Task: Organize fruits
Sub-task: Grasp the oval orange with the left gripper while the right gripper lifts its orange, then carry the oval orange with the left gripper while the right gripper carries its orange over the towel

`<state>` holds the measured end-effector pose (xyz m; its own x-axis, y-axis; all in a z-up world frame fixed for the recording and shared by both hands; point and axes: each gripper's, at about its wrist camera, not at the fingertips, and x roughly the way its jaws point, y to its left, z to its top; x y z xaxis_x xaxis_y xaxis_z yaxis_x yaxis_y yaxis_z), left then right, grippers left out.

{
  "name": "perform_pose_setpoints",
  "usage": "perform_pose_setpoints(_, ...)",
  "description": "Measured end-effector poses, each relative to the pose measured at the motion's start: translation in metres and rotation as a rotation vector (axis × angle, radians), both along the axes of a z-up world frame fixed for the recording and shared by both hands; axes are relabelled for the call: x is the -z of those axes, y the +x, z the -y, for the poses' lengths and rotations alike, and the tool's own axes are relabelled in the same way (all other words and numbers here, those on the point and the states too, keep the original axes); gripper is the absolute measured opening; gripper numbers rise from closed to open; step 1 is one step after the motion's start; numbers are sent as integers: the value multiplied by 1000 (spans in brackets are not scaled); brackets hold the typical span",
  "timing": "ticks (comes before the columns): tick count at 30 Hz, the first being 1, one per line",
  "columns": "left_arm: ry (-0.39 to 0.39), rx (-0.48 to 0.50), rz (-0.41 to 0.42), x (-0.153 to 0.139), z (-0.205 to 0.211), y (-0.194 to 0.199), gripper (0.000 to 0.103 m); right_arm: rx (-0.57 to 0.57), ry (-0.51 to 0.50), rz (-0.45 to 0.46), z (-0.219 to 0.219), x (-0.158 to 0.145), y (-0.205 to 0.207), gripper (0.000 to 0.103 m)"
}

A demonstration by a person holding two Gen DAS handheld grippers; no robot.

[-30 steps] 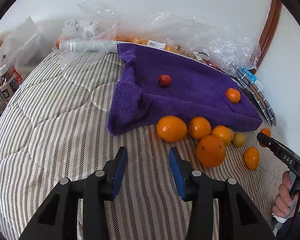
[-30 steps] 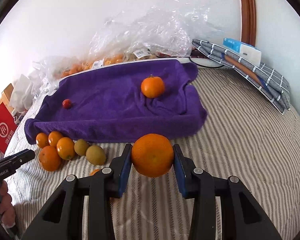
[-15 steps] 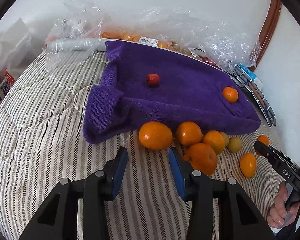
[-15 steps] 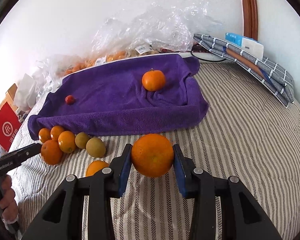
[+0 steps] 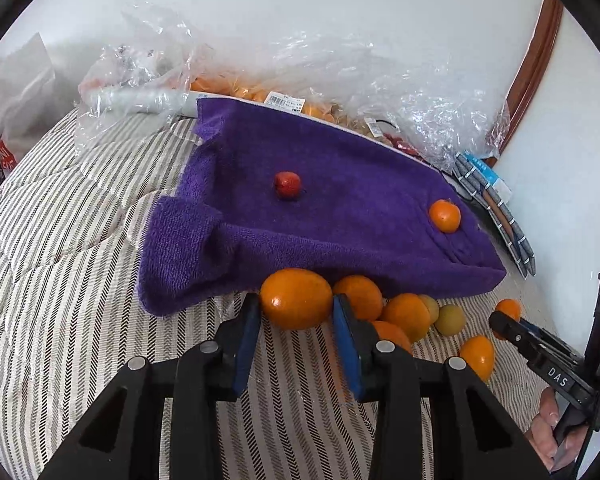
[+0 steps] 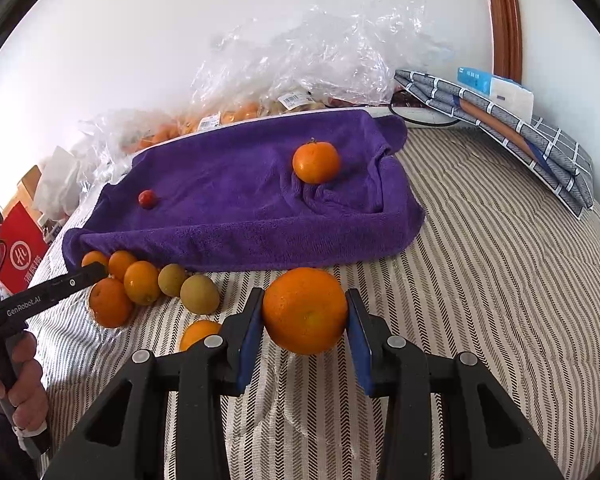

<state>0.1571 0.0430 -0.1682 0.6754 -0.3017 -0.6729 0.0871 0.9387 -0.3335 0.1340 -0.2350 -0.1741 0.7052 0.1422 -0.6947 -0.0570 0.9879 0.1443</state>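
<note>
A purple towel [image 5: 340, 208] lies on the striped bed with a small red fruit [image 5: 287, 185] and a mandarin [image 5: 444, 216] on it. Along its front edge sit several oranges [image 5: 406, 316] and two greenish fruits [image 5: 450, 320]. My left gripper [image 5: 297, 320] is closing its jaws on the leftmost orange [image 5: 296, 298], which rests on the bed; both blue pads touch its sides. My right gripper [image 6: 305, 320] is shut on a large orange [image 6: 305, 310], held just above the bed in front of the towel [image 6: 240, 208].
Crumpled clear plastic bags [image 5: 360, 76] with more fruit lie behind the towel by the wall. A folded checked cloth [image 6: 520, 136] with a blue-white box sits at the back right. A red bag [image 6: 20, 256] stands at the left. A loose orange [image 6: 198, 332] lies near the right gripper.
My left gripper has moved forward up to the leftmost orange, and its jaws have narrowed around it. The right gripper keeps its orange and stays in place.
</note>
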Motion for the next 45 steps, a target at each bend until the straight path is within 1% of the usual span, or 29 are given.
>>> perform_pose_setpoints(3,-27,-32,34,-3,-7,-6,35,-30,10,-14,-1,2,2,40)
perform_pose_setpoints(5,-44,-24,43,-4,-9,-7,35,-44,11,-5,-2,1,1,40)
perform_pose_setpoints(14,-27,-15,80,-10,-6,-11,35,-48,58,18,4,0,-2,40)
perform_pose_setpoints(18,-20,-12,99,-12,-5,-14,35,-32,50,20,5,-1,-2,40)
perform_pose_setpoints(24,-40,-5,133,-17,-6,-20,35,-25,65,51,9,-4,-7,40)
perform_pose_setpoints(28,-37,-8,147,-19,-6,-23,35,-22,67,59,10,-5,-9,40)
perform_pose_setpoints(31,-46,-14,166,-22,-8,-28,35,-32,108,44,13,-7,-9,40)
perform_pose_setpoints(33,-50,-15,170,-24,-9,-28,35,-40,142,42,13,-10,-9,40)
perform_pose_setpoints(37,-58,-25,173,-26,-13,-29,35,-40,75,76,7,-24,-13,40)
perform_pose_setpoints(38,-62,-28,168,-27,-15,-28,35,-43,68,80,6,-28,-12,40)
perform_pose_setpoints(40,-93,-35,147,-27,-20,-26,35,-49,69,88,6,-34,-12,40)
perform_pose_setpoints(42,-109,-65,132,-28,-27,-25,35,-50,67,95,5,-39,-11,40)
perform_pose_setpoints(45,-71,-98,129,-34,-33,-28,35,-56,77,103,4,-43,-10,40)
